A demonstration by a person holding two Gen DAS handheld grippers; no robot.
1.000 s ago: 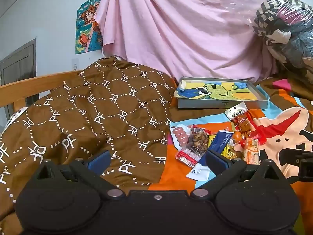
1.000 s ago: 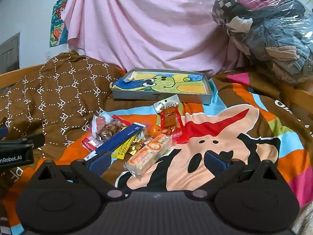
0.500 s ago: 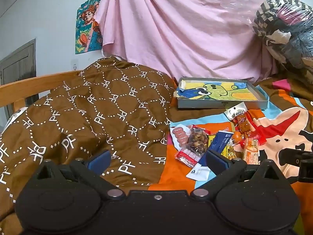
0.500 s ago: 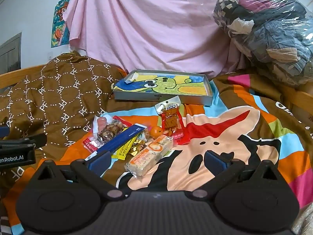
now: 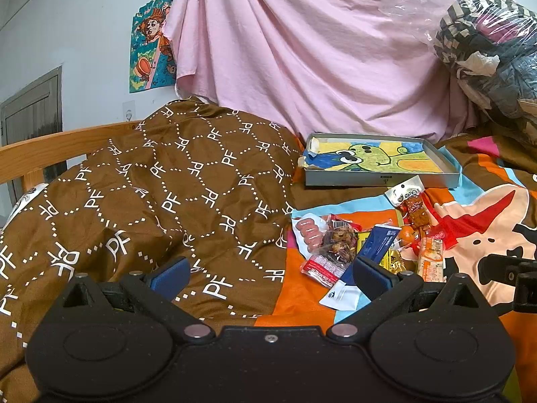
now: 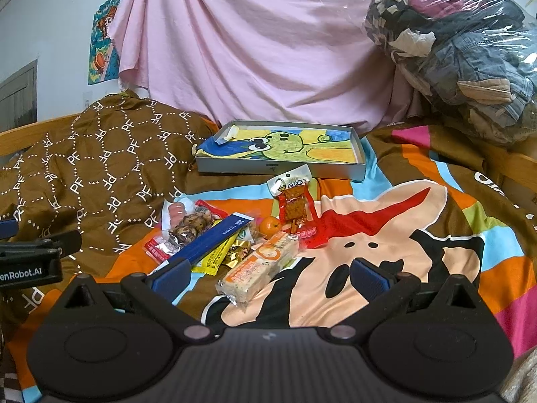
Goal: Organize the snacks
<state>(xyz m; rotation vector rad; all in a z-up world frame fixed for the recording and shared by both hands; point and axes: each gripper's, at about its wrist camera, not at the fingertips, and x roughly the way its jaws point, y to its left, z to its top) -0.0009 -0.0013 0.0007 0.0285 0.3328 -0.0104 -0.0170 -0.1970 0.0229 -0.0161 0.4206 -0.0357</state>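
A pile of snacks lies on the colourful bedsheet: a long blue packet [image 6: 214, 240], a clear bag of brown pieces [image 6: 189, 226], a yellow packet [image 6: 214, 258], an orange-and-white cracker bar [image 6: 260, 263], a small orange [image 6: 270, 225] and a red packet of brown squares [image 6: 295, 205]. The pile also shows in the left wrist view [image 5: 362, 241]. A grey tray [image 6: 282, 168] with a green cartoon lining sits behind it. My right gripper [image 6: 268, 277] is open and empty, just in front of the cracker bar. My left gripper [image 5: 270, 272] is open and empty over the brown quilt, left of the pile.
A brown patterned quilt [image 5: 151, 194] is heaped on the left against a wooden bed rail [image 5: 43, 149]. A pink sheet [image 6: 261, 50] hangs behind. A plastic-wrapped bundle of clothes [image 6: 470, 50] sits at the right.
The right gripper has edged slightly forward and lower toward the snack pile. The left gripper has barely moved. Both stay open.
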